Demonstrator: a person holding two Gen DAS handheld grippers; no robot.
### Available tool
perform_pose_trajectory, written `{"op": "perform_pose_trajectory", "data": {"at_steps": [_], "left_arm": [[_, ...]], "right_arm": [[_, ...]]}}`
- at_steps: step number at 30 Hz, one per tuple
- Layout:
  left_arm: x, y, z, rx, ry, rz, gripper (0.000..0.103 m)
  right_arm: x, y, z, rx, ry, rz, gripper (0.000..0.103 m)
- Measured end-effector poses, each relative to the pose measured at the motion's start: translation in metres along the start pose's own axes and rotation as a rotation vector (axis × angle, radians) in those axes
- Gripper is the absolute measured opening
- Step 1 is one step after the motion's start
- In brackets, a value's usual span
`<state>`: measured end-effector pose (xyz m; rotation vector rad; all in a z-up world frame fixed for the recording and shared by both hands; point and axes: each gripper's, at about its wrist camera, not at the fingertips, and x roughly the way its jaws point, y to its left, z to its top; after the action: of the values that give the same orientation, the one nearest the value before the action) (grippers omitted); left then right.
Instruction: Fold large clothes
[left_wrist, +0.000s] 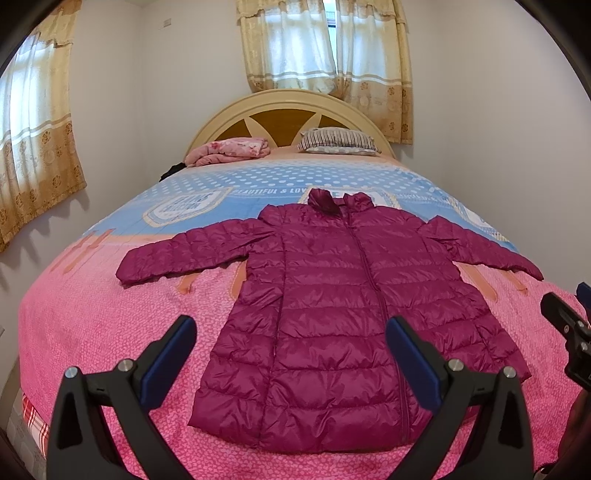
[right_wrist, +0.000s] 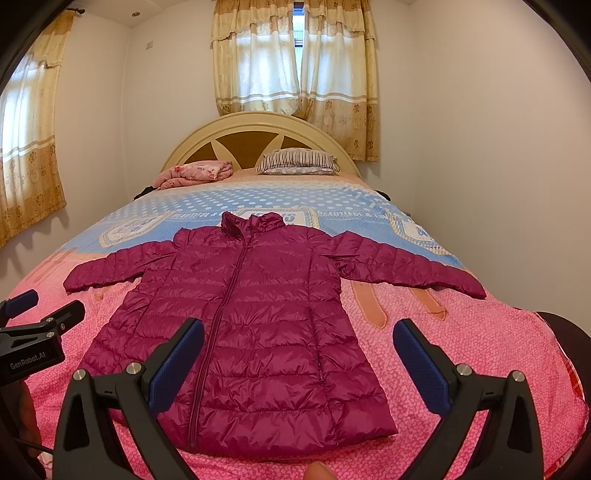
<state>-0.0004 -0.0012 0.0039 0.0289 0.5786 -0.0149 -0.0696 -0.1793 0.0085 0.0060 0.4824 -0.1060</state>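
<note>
A magenta quilted puffer jacket (left_wrist: 325, 302) lies flat and zipped on the bed, front up, collar toward the headboard, both sleeves spread out to the sides; it also shows in the right wrist view (right_wrist: 258, 317). My left gripper (left_wrist: 291, 332) is open and empty, held above the jacket's hem on its left half. My right gripper (right_wrist: 299, 336) is open and empty, above the hem on the right half. Each gripper shows at the edge of the other's view: the right gripper (left_wrist: 570, 314), the left gripper (right_wrist: 44, 306).
The bed (left_wrist: 92, 332) has a pink and blue patterned cover. A folded pink blanket (left_wrist: 229, 149) and a striped pillow (left_wrist: 338, 142) lie by the arched headboard (left_wrist: 288, 107). Curtained windows are behind and to the left. Walls stand close on both sides.
</note>
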Motion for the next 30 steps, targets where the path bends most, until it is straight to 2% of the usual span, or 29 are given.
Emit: {"op": "perform_pose_trajectory", "data": {"at_steps": [30], "left_arm": [[-0.0003, 0.0026, 0.0029, -0.005, -0.004, 0.000, 0.103]], "right_arm": [[0.0042, 0.0003, -0.0012, 0.000, 0.001, -0.001, 0.102]]}}
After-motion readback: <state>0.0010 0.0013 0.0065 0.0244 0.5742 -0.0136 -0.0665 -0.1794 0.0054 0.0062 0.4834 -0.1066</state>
